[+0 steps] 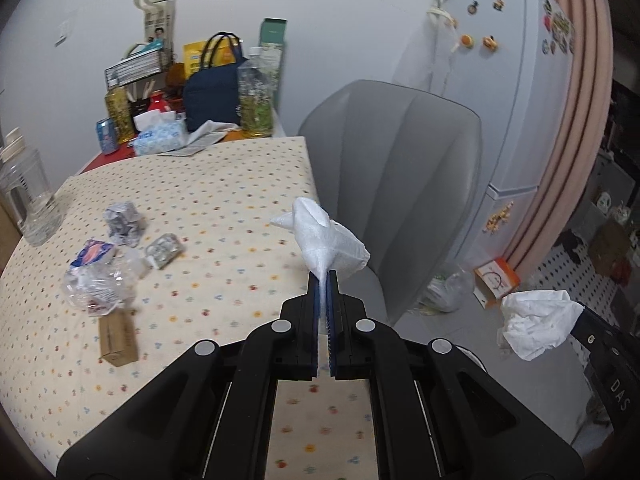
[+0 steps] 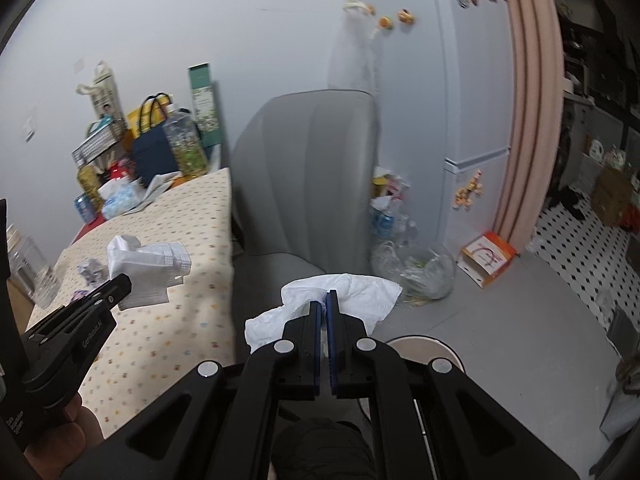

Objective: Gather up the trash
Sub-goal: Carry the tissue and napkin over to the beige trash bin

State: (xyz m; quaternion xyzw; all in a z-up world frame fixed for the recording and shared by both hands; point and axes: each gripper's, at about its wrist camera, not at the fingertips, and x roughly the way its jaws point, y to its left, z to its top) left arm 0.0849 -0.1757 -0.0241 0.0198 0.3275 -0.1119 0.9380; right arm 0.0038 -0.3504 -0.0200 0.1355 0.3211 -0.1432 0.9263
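Observation:
My left gripper [image 1: 323, 276] is shut on a white folded paper towel [image 1: 326, 236], held in the air over the table's right edge. The same towel [image 2: 148, 270] and the left gripper [image 2: 120, 280] show at the left of the right wrist view. My right gripper [image 2: 323, 298] is shut on a crumpled white tissue [image 2: 360, 292], held over the floor in front of the grey chair [image 2: 304, 176]. That tissue [image 1: 536, 324] also shows at the right of the left wrist view. More trash lies on the table: a crumpled plastic wrapper [image 1: 96, 280], two foil balls [image 1: 124, 222] [image 1: 164, 250] and a small brown carton [image 1: 118, 338].
The dotted tablecloth [image 1: 224, 200] covers the table; clutter of bottles, a tissue box [image 1: 158, 136] and a dark bag [image 1: 212, 100] stands at its far end. A clear jar [image 1: 30, 196] sits at the left. A clear plastic bag [image 2: 414, 268], an orange box [image 2: 486, 258] and a fridge [image 2: 460, 120] stand beyond the chair.

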